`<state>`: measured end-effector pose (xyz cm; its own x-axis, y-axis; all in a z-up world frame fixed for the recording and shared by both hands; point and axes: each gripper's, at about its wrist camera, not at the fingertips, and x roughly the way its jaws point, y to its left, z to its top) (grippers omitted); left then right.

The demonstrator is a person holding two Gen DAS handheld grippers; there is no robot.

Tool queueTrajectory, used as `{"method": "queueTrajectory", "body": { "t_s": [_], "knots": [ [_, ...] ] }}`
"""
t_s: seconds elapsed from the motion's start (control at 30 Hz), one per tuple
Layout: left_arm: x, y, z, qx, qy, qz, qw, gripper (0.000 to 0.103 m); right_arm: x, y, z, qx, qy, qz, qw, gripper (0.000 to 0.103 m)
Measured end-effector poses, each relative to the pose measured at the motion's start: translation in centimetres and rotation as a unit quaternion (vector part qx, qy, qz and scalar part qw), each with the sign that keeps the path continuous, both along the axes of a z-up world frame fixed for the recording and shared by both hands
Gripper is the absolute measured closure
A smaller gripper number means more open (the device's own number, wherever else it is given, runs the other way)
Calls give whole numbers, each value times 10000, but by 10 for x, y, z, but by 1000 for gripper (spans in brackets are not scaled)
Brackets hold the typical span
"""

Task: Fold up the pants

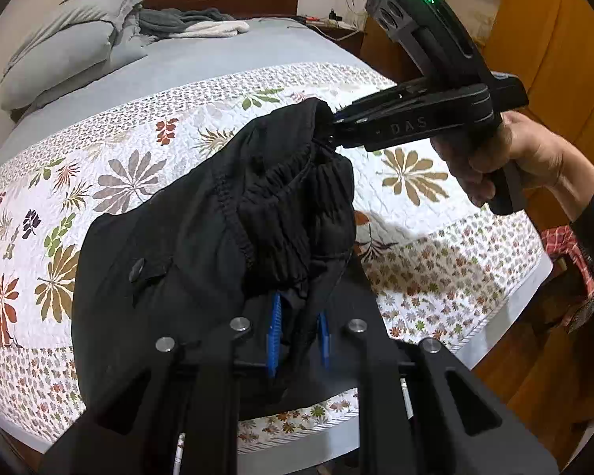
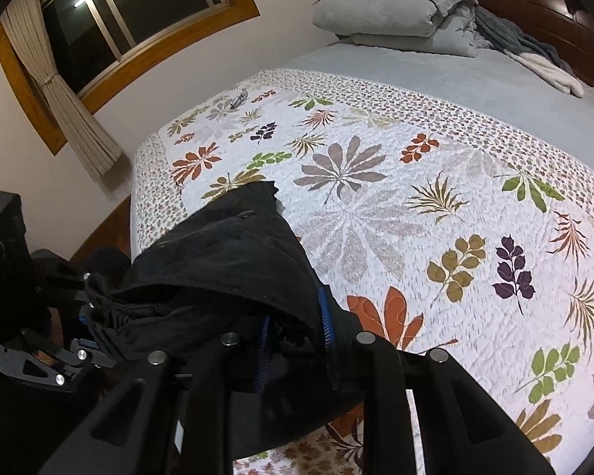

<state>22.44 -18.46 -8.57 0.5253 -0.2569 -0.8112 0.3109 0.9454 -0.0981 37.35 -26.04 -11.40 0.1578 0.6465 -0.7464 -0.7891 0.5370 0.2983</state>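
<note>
The black pants hang bunched above the bed, lifted by their gathered elastic waistband. A button shows on the fabric, which drapes down in loose folds

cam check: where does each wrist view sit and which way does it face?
Left wrist: on the left gripper, facing across the bed toward the pillows; shows its blue pads on the black pants, plus the right gripper and hand.
Right wrist: on the right gripper, facing the window; left gripper at left.
Shared: pants, floral quilt, pillows.
</note>
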Motion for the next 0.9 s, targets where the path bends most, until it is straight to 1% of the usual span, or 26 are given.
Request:
{"method": "queueTrajectory", "body": {
  "t_s": [0.13, 0.2, 0.43, 0.63, 0.9],
  "knots": [
    [-3, -11, -8, 220, -43, -38, 9997, 89, -3, -7, -7, 25, -85, 44, 10000, 81],
    [-3, -15, -13, 270, -12, -66, 9996, 89, -7, -10, -11, -9, -193, 85, 9998, 81],
    [-3, -28, -35, 455, 85, -108, 9989, 89, -10, -18, -27, -135, -222, 56, 9996, 81],
    [-2, -37, -52, 523, 156, -52, 9985, 89, -12, -28, -43, -289, -250, 13, 9993, 81],
    [-1, -47, -70, 666, 192, 16, 9976, 89, -14, -36, -62, -310, -228, -78, 9992, 81]
  ]
}}
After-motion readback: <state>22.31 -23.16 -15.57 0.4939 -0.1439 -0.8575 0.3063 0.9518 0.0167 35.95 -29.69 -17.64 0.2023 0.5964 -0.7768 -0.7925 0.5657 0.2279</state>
